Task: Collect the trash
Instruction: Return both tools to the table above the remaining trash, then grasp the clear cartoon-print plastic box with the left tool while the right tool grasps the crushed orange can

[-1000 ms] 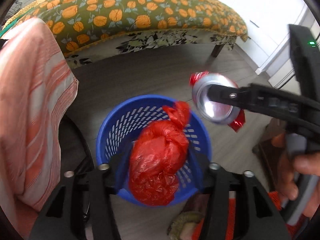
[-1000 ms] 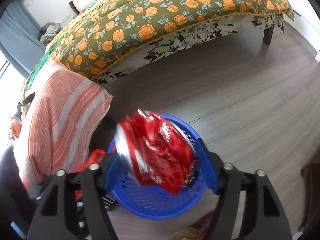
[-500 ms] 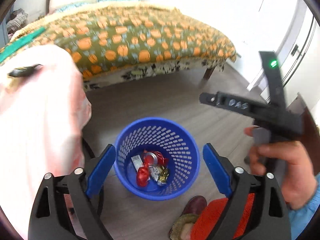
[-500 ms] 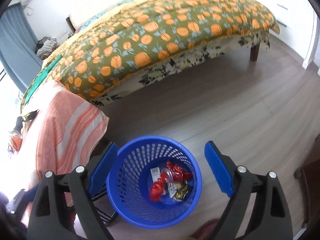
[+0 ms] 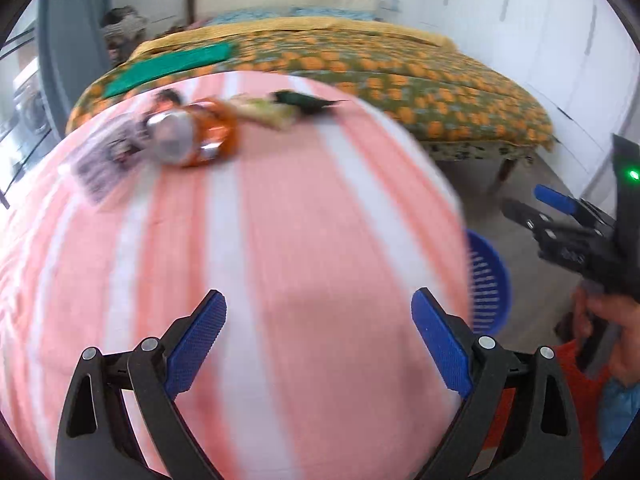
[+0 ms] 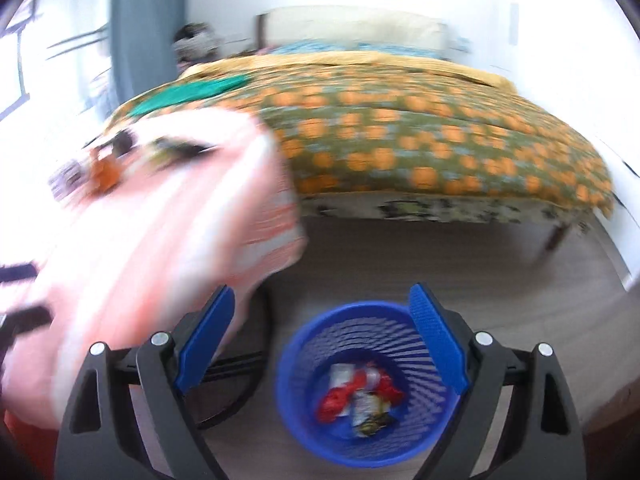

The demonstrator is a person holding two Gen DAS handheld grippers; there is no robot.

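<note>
My left gripper (image 5: 318,300) hovers over a table draped in a pink striped cloth (image 5: 280,240), its jaws opening with nothing between them. At the cloth's far side lie a crushed orange can (image 5: 192,140), a printed paper scrap (image 5: 104,160), a yellowish wrapper (image 5: 264,114) and a dark green item (image 5: 308,100). My right gripper (image 6: 322,294) stands open and empty above the blue basket (image 6: 304,360), which holds red and silver trash (image 6: 356,396). The orange can (image 6: 106,170) shows blurred in the right wrist view. The right gripper (image 5: 532,204) also appears at the right of the left wrist view.
A bed with an orange-patterned cover (image 6: 400,140) fills the back. The blue basket (image 5: 486,280) stands on grey wood floor beside the table's right edge. A person's hand (image 5: 616,340) holds the right gripper. White wardrobe doors (image 5: 560,40) line the right wall.
Both grippers let their trash drop into the basket and opened wide. Both then rose and swung left; the left one now looks over the tabletop instead of the basket.
</note>
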